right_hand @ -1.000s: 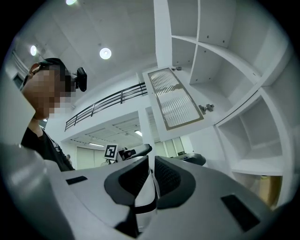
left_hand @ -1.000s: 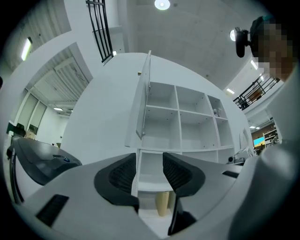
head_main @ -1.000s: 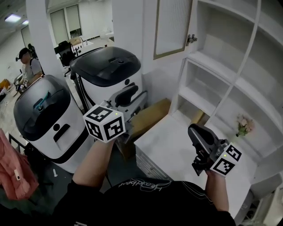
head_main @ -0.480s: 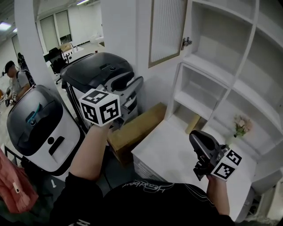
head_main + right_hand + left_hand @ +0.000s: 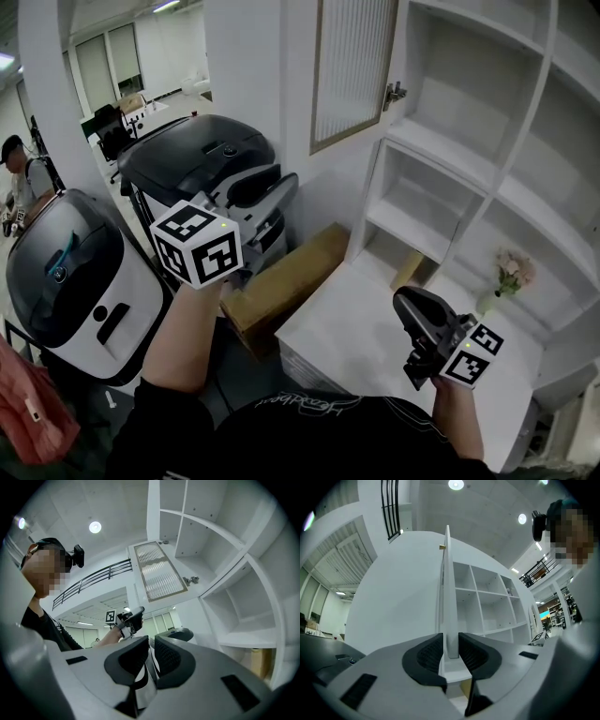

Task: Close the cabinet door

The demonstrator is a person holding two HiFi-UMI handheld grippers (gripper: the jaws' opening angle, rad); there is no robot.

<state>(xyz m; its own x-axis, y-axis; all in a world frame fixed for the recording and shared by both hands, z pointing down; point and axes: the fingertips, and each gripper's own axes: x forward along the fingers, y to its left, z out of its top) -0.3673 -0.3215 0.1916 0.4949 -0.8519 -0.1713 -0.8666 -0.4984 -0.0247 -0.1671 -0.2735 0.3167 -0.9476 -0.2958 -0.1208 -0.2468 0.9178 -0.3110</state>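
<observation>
The cabinet door (image 5: pixel 354 70), ribbed glass in a wood frame, stands swung open from the white shelving. In the left gripper view I see it edge-on (image 5: pixel 447 588), its lower corner filling the gap between my jaws. My left gripper (image 5: pixel 277 187) is raised to that corner, and its jaws (image 5: pixel 450 653) are closing onto the door's edge. My right gripper (image 5: pixel 412 305) hovers low over the white counter (image 5: pixel 356 328). Its jaws (image 5: pixel 150 656) are all but together with nothing between them. The right gripper view looks up at the door (image 5: pixel 159 576) and at the left gripper (image 5: pixel 131 619).
Two grey-lidded white machines (image 5: pixel 202 155) (image 5: pixel 70 272) stand to the left, with a long cardboard box (image 5: pixel 286 281) between them and the counter. A small flower vase (image 5: pixel 511 272) sits in a shelf compartment at the right. A person (image 5: pixel 19 178) is far left.
My left gripper has come up and forward to the door's lower corner. The right gripper has sunk slightly over the counter.
</observation>
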